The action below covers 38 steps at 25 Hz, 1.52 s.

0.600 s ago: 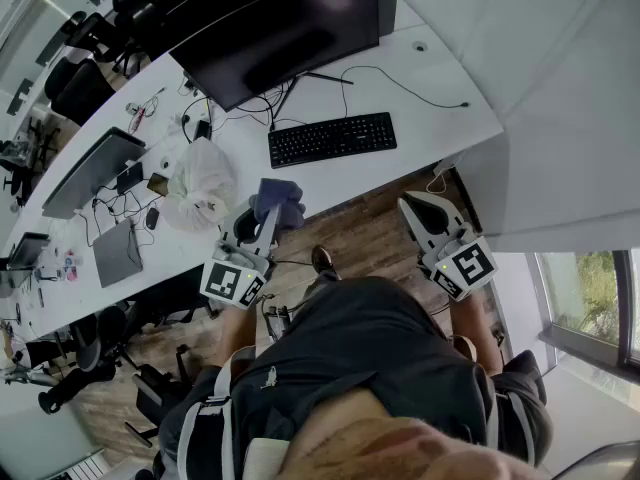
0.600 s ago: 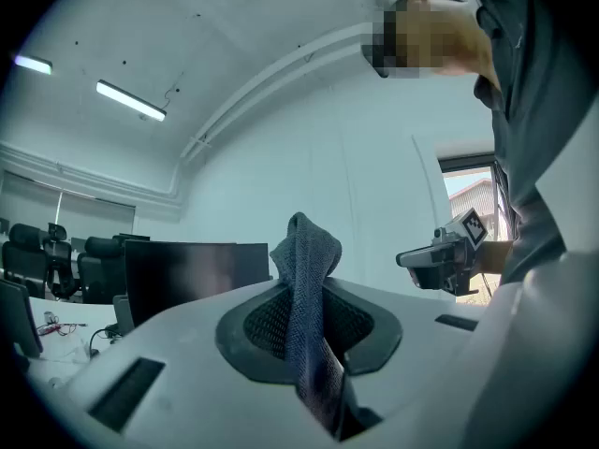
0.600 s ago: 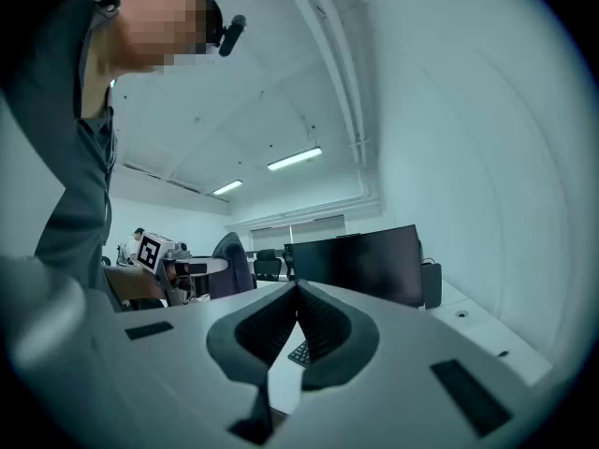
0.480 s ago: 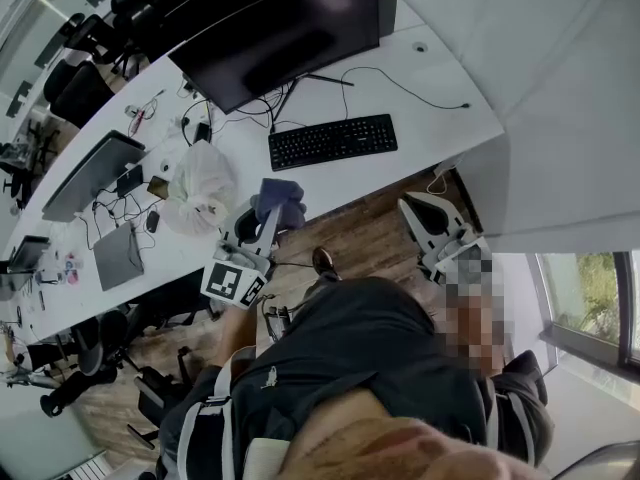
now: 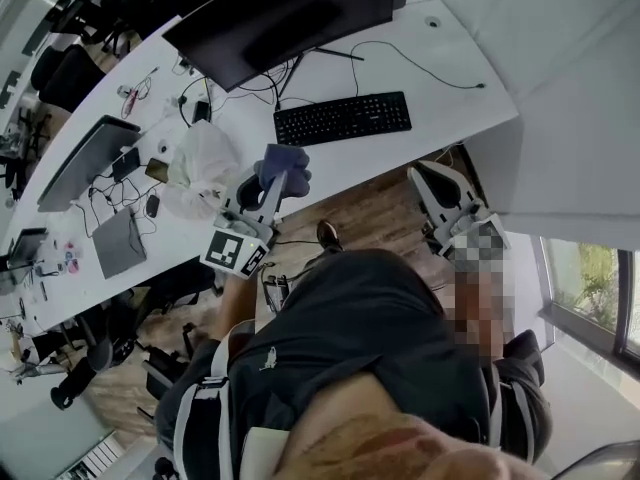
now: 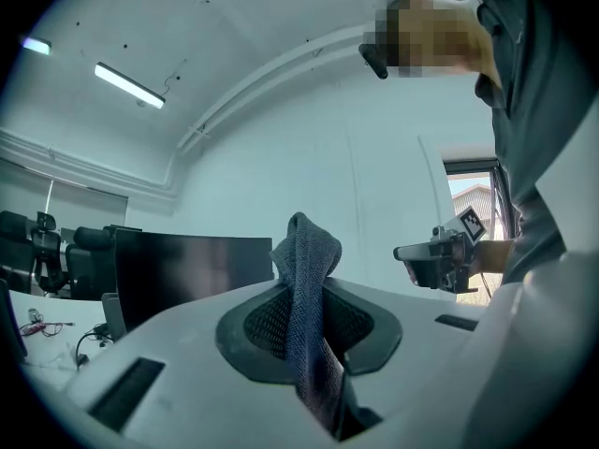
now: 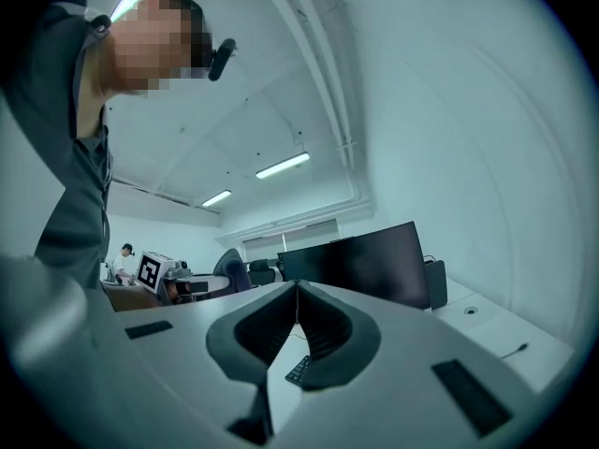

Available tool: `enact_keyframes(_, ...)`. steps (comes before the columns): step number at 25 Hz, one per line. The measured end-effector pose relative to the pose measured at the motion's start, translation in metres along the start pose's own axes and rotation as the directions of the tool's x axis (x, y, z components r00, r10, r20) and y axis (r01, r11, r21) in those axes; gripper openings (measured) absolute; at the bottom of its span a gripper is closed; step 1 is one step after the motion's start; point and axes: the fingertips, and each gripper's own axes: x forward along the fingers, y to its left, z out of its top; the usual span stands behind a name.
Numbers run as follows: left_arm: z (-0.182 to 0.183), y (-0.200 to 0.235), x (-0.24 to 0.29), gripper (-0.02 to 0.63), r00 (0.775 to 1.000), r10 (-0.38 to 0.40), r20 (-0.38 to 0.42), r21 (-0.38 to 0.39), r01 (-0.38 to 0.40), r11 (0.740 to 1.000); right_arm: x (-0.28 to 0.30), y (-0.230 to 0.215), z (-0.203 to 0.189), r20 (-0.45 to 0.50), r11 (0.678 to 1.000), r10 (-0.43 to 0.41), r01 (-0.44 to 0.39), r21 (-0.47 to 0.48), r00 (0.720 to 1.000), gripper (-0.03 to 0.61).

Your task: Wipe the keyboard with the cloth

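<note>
A black keyboard (image 5: 343,119) lies on the white desk (image 5: 440,78) in front of a dark monitor (image 5: 280,13). My left gripper (image 5: 272,180) is held before the desk's near edge, left of the keyboard, shut on a blue-grey cloth (image 5: 282,161). The cloth (image 6: 305,288) stands up between that gripper's (image 6: 301,279) jaws in the left gripper view. My right gripper (image 5: 428,175) is over the wooden floor, short of the desk's right end. Its jaws meet at the tips with nothing between them in the right gripper view (image 7: 296,288), and a bit of the keyboard (image 7: 298,371) shows below.
A white plastic bag (image 5: 200,160) sits on the desk left of the cloth. Cables (image 5: 240,93), a closed laptop (image 5: 85,163), a tablet (image 5: 118,243) and small items lie farther left. A cable (image 5: 420,63) runs right of the keyboard. Office chairs (image 5: 60,68) stand behind the desk.
Both grippers have moved a little closer to the desk, the left one carrying the cloth nearer the keyboard's left end. The jaws stay as they were.
</note>
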Motion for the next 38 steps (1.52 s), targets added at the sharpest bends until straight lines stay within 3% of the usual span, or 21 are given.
enact_keyframes(7, -0.023, 0.067, 0.008, 0.048, 1.0, -0.01, -0.003, -0.012, 0.01, 1.0, 0.064, 0.0, -0.008, -0.067, 0.998, -0.037, 0.033, -0.057, 0.997, 0.011)
enact_keyframes(13, -0.066, 0.116, 0.027, 0.048, 0.998, -0.019, -0.067, -0.023, 0.017, 1.0, 0.106, 0.001, -0.028, -0.123, 0.998, -0.037, 0.031, -0.047, 0.992, 0.011)
enact_keyframes(16, -0.082, 0.131, 0.045, 0.048, 0.994, 0.015, -0.104, -0.025, -0.017, 1.0, 0.116, -0.011, -0.034, -0.157, 0.999, -0.003, -0.003, -0.041, 0.988, 0.011)
enact_keyframes(20, -0.114, 0.15, 0.067, 0.048, 0.975, 0.12, -0.186, -0.025, -0.127, 0.992, 0.13, -0.048, -0.037, -0.171, 0.998, 0.047, -0.054, -0.032, 0.984, 0.011)
enact_keyframes(24, -0.165, 0.164, 0.071, 0.048, 0.916, 0.238, -0.323, -0.006, -0.253, 0.967, 0.144, -0.081, -0.043, -0.206, 0.988, 0.141, -0.15, -0.025, 0.968, 0.011)
enact_keyframes(28, -0.229, 0.189, 0.07, 0.048, 0.816, 0.335, -0.472, 0.057, -0.351, 0.935, 0.152, -0.113, -0.052, -0.247, 0.978, 0.195, -0.207, -0.021, 0.949, 0.011)
enact_keyframes(31, -0.282, 0.2, 0.067, 0.048, 0.746, 0.352, -0.565, 0.06, -0.389, 0.919, 0.151, -0.124, -0.068, -0.298, 0.979, 0.195, -0.203, 0.005, 0.934, 0.011)
enact_keyframes(35, -0.349, 0.21, 0.087, 0.048, 0.712, 0.288, -0.64, 0.012, -0.365, 0.931, 0.152, -0.127, -0.078, -0.344, 0.987, 0.153, -0.16, 0.009, 0.926, 0.011)
enact_keyframes(38, -0.389, 0.233, 0.116, 0.048, 0.697, 0.274, -0.663, 0.047, -0.326, 0.944, 0.155, -0.122, -0.082, -0.373, 0.992, 0.115, -0.125, -0.003, 0.921, 0.011)
